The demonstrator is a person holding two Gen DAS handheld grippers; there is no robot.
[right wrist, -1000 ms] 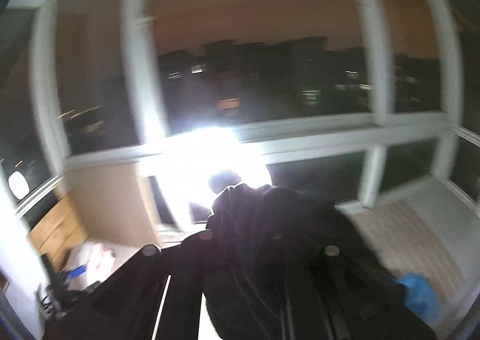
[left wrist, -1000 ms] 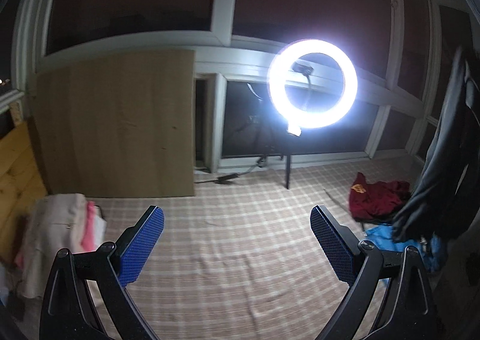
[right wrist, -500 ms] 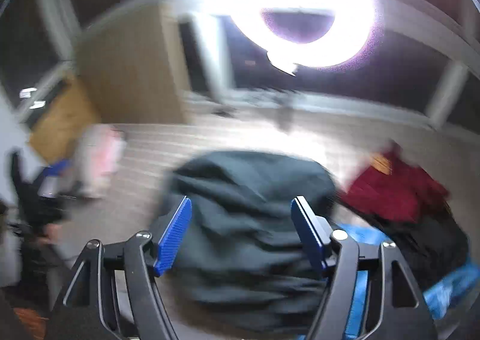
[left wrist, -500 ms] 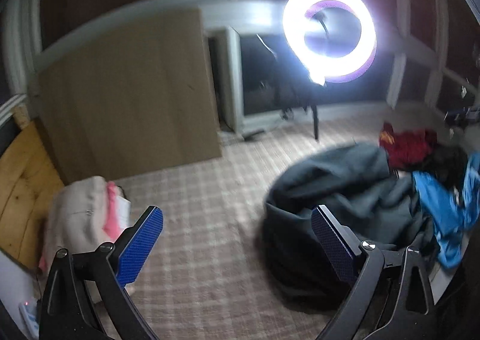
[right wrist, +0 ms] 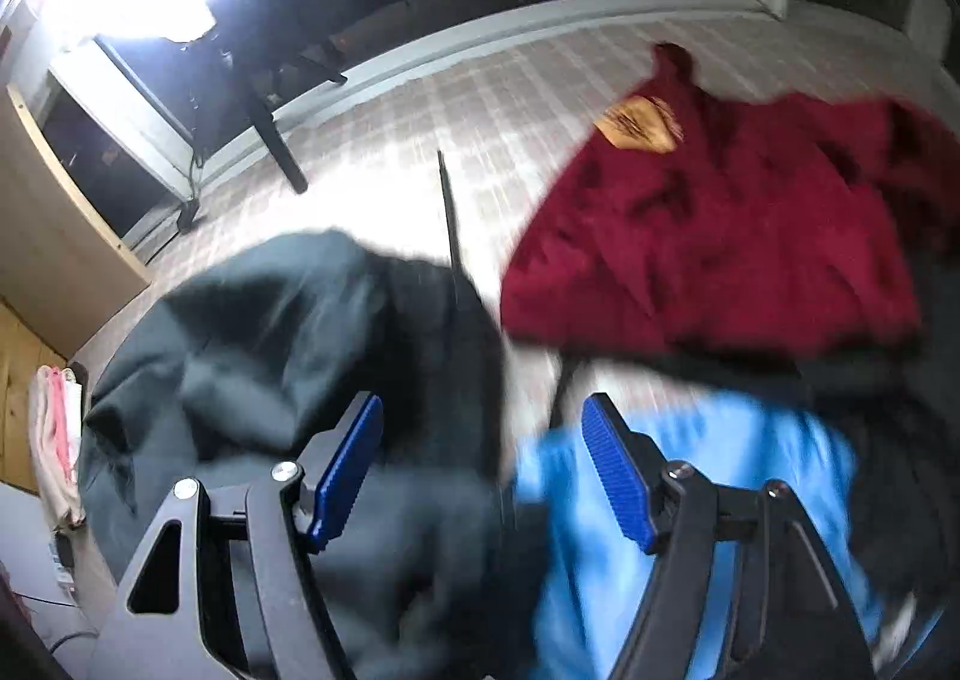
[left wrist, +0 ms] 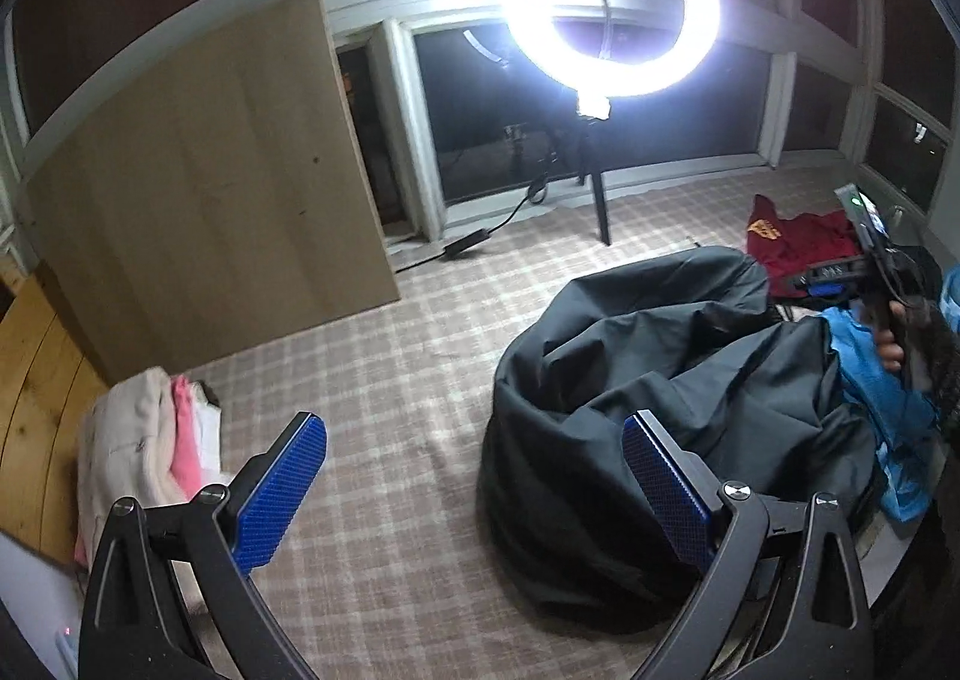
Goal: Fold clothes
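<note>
left tool (left wrist: 474, 491): released, empty | right tool (right wrist: 482, 473): released, empty | dark jacket (left wrist: 660, 380): heaped on floor (left wrist: 372, 380)

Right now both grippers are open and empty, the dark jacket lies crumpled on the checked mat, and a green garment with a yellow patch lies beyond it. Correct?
Not quite. The garment beyond the dark jacket is red, not green; the right wrist view shows it clearly, yellow patch included. The left gripper and right gripper are open and empty, and the jacket lies crumpled on the checked mat.

matt dark cloth jacket (left wrist: 660, 380) – checked woven mat (left wrist: 390, 380), wooden board (left wrist: 210, 188)
</note>
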